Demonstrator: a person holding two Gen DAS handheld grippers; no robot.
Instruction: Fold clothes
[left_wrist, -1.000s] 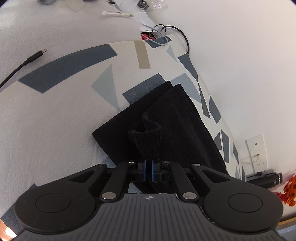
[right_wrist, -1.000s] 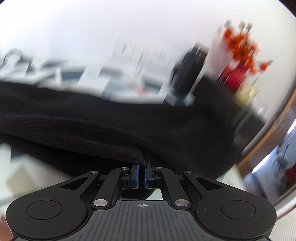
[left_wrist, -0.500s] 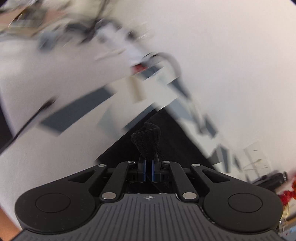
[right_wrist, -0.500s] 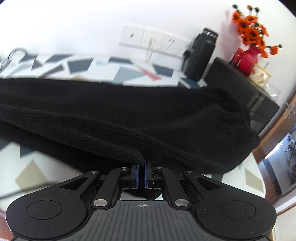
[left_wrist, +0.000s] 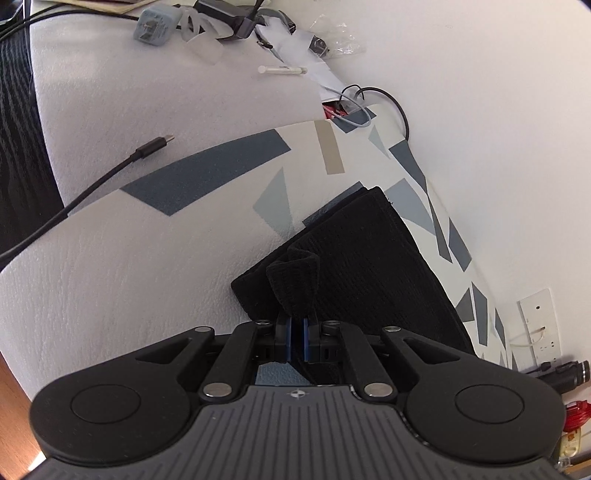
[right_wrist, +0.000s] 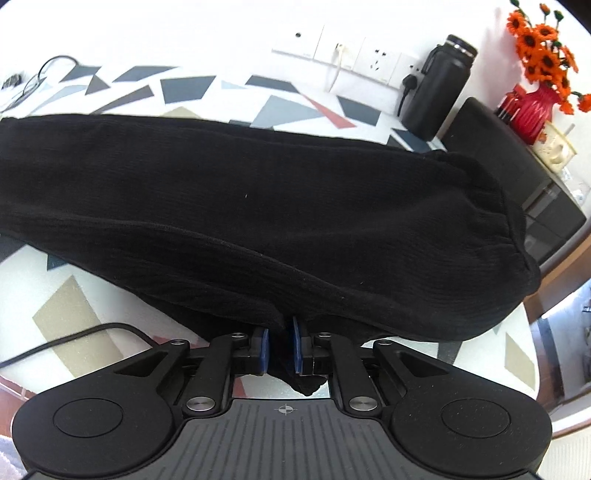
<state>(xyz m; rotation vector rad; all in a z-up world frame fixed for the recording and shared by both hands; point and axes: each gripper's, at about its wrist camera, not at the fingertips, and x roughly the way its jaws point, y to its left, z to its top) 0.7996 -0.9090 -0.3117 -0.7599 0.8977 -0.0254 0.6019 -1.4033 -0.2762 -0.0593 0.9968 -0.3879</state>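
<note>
A black knit garment lies folded lengthwise on the patterned tablecloth, close to the wall. My left gripper is shut on one corner of it, and a flap of the fabric stands up above the pads. In the right wrist view the same garment stretches across the table as a long thick band. My right gripper grips its near edge. Its jaws are opening, with a bunch of black fabric still filling the narrow gap between the blue pads.
A black USB cable crosses the white foam sheet, with a charger and small clutter beyond. By the wall stand a black bottle, sockets, a red vase of orange flowers and a black cabinet.
The left view blurred in a swing and has settled nearly where it was, still gripping the corner. The right view has steadied, and the right jaws have parted slightly around the fabric.
</note>
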